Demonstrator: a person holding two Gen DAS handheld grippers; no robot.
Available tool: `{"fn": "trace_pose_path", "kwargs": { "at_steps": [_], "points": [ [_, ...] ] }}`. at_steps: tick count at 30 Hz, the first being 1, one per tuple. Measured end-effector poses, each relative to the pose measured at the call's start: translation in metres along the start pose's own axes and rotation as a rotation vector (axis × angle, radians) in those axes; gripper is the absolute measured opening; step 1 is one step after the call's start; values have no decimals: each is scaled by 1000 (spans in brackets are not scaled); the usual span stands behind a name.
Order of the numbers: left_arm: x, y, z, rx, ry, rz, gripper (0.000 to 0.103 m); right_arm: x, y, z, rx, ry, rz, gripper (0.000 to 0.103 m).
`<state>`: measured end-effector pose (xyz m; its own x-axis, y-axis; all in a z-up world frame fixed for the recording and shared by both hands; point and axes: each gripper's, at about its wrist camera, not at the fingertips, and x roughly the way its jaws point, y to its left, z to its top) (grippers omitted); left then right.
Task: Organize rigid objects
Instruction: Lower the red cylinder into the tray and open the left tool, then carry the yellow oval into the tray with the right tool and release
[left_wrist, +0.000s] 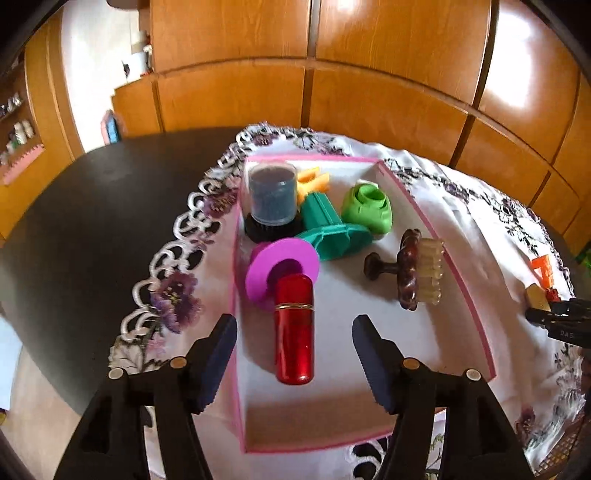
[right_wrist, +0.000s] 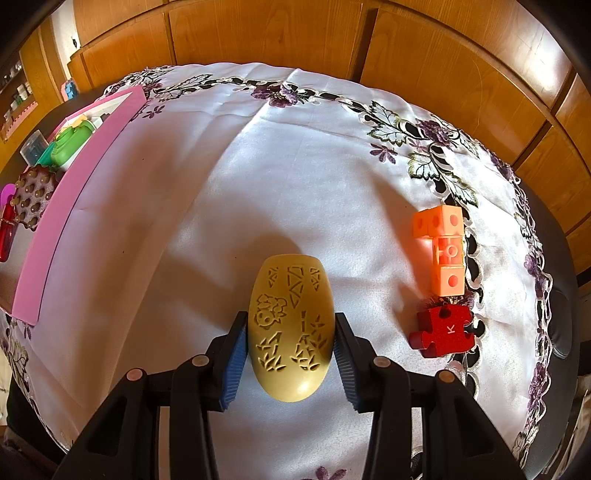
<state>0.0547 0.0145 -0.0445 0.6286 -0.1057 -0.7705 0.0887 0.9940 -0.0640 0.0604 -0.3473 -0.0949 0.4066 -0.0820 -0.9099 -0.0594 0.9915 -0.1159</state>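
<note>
A pink-rimmed white box (left_wrist: 351, 295) lies on the embroidered cloth. A red metallic tube (left_wrist: 293, 328) rests on its floor, its far end against a purple disc (left_wrist: 282, 269). My left gripper (left_wrist: 295, 354) hovers open over the box's near end. Its fingers stand on either side of the tube without touching it. In the right wrist view my right gripper (right_wrist: 290, 354) is shut on an olive-yellow carved oval piece (right_wrist: 290, 332), with both pads against its sides. An orange cube block (right_wrist: 443, 251) and a red puzzle piece (right_wrist: 441, 330) lie on the cloth to the right of it.
The box also holds a clear jar on a black lid (left_wrist: 273, 199), a teal spool (left_wrist: 327, 229), a green piece (left_wrist: 367, 206) and a brown brush (left_wrist: 413, 269). The box's pink wall (right_wrist: 74, 192) stands left of the right gripper. Wooden cabinets (left_wrist: 369, 74) rise behind the dark table (left_wrist: 92, 206).
</note>
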Motion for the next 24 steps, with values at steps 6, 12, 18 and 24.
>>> {"fn": "trace_pose_path", "kwargs": {
  "at_steps": [6, 12, 18, 24],
  "points": [
    [-27, 4, -3, -28, -57, 25, 66, -2, -1, 1, 1, 0, -4, 44],
    [-37, 7, -3, -58, -67, 34, 66, -5, -1, 2, 4, -9, -3, 44],
    [-43, 10, -6, -65, -84, 44, 66, -25, -6, 8, 66, -78, 32, 44],
    [-45, 19, -5, -94, -95, 52, 66, -71, 32, 20, 31, -208, 204, 44]
  ]
}}
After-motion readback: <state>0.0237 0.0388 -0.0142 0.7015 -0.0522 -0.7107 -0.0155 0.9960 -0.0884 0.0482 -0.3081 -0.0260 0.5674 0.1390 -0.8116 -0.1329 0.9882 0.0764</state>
